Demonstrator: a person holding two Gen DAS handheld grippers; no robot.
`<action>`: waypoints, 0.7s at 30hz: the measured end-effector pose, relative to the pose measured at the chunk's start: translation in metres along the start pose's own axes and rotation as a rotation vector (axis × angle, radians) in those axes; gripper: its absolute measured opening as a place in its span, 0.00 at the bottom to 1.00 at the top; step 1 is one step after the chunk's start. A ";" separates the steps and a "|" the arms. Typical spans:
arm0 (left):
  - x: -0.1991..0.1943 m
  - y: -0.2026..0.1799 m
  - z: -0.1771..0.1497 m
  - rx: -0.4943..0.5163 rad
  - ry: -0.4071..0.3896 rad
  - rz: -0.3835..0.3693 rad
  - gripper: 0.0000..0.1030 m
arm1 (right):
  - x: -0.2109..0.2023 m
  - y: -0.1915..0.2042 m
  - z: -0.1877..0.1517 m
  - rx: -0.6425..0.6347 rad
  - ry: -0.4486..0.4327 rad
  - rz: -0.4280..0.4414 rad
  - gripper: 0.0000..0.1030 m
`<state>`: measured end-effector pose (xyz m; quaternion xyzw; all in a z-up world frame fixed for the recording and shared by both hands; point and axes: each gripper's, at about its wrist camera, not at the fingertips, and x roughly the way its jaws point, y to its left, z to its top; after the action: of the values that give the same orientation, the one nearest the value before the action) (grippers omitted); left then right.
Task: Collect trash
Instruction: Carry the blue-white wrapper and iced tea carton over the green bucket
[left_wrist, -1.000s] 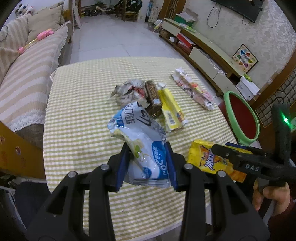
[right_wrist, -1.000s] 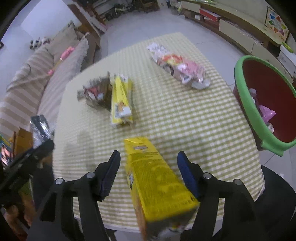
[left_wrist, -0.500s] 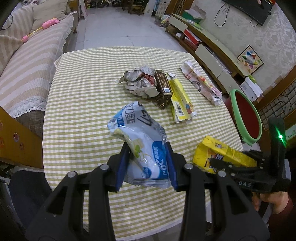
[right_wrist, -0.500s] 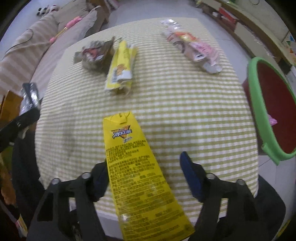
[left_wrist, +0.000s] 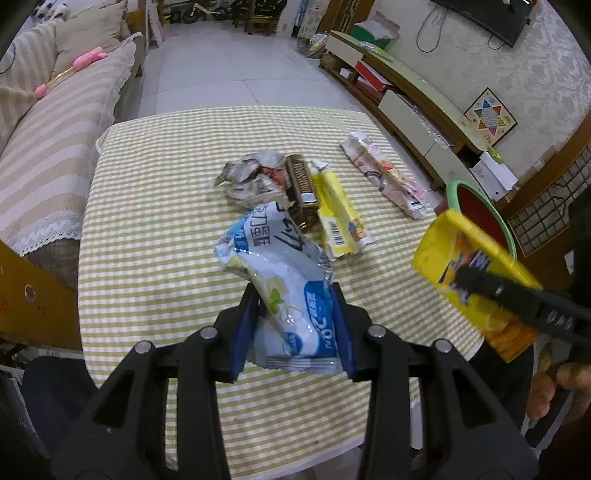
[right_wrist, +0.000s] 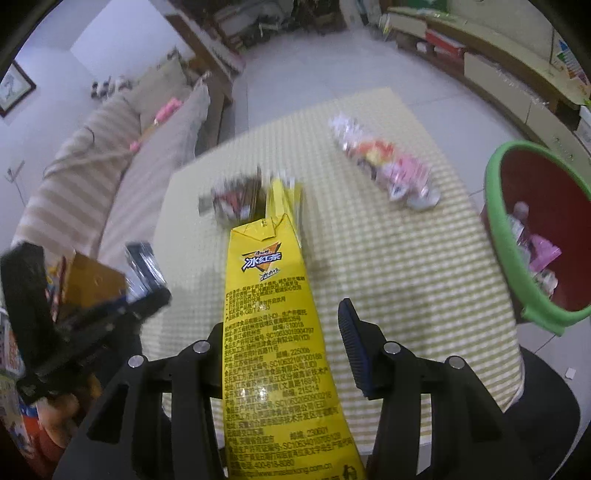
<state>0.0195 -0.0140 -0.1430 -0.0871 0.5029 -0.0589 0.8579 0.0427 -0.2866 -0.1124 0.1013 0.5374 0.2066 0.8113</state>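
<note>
Left gripper (left_wrist: 295, 325) is clamped on a crinkly white and blue snack bag (left_wrist: 284, 280), both blue pads squeezing its lower half while the top sticks up over the table (left_wrist: 155, 229). Right gripper (right_wrist: 284, 354) has a yellow drink carton (right_wrist: 273, 332) between its jaws, which have just been closing in. The carton leans against the left pad, but there's a clear gap between it and the right pad, so I honestly can't tell if it's properly pinched. In the left wrist view that carton hangs in the air off the right edge of the table, in front of the bin.

On the checked yellow cloth there's still a crumpled grey wrapper (left_wrist: 251, 177), a brown box (left_wrist: 303, 184) touching it, a flat yellow packet (left_wrist: 338, 214) right beside that, and a long pinkish wrapper (left_wrist: 384, 177) lying apart near the far right edge. Green-rimmed red bin (right_wrist: 498, 229) sits on the floor just beside the table with some wrappers inside.
</note>
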 end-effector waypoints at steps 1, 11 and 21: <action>0.000 -0.003 0.002 0.008 -0.002 -0.002 0.36 | -0.005 -0.002 0.002 0.009 -0.012 0.003 0.44; -0.006 -0.052 0.019 0.120 -0.039 -0.038 0.36 | -0.031 -0.032 0.008 0.089 -0.077 0.004 0.44; 0.004 -0.096 0.022 0.191 -0.032 -0.060 0.36 | -0.048 -0.068 0.001 0.174 -0.106 0.017 0.45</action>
<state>0.0394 -0.1063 -0.1158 -0.0209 0.4784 -0.1311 0.8680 0.0424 -0.3688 -0.0984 0.1868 0.5086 0.1602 0.8251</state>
